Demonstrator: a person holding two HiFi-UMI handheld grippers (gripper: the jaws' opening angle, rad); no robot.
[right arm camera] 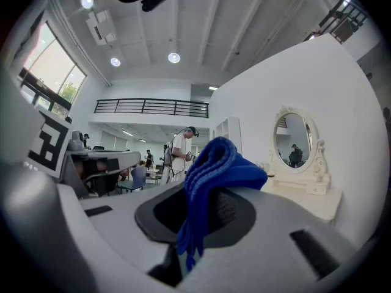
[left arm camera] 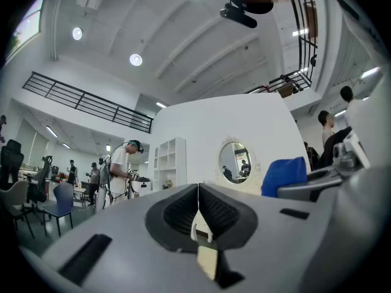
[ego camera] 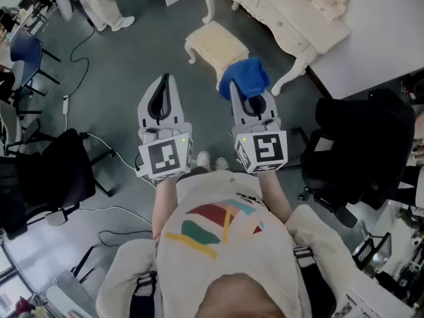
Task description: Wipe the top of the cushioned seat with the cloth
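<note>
Cloth [ego camera: 246, 75] bunched, folds lengthwise along R tongs [right arm camera: 197, 215] pinching it, L tongs [left arm camera: 198, 207] pressed together, seat [ego camera: 215, 44] ahead.

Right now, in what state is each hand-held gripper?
Left hand-held gripper: closed, empty.
Right hand-held gripper: closed on the blue cloth.

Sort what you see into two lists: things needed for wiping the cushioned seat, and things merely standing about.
Needed:
- blue cloth, shut in the right tool
- cream cushioned stool
- left tool, shut and empty

Standing about:
- white dressing table
- black office chair
- blue chair
</note>
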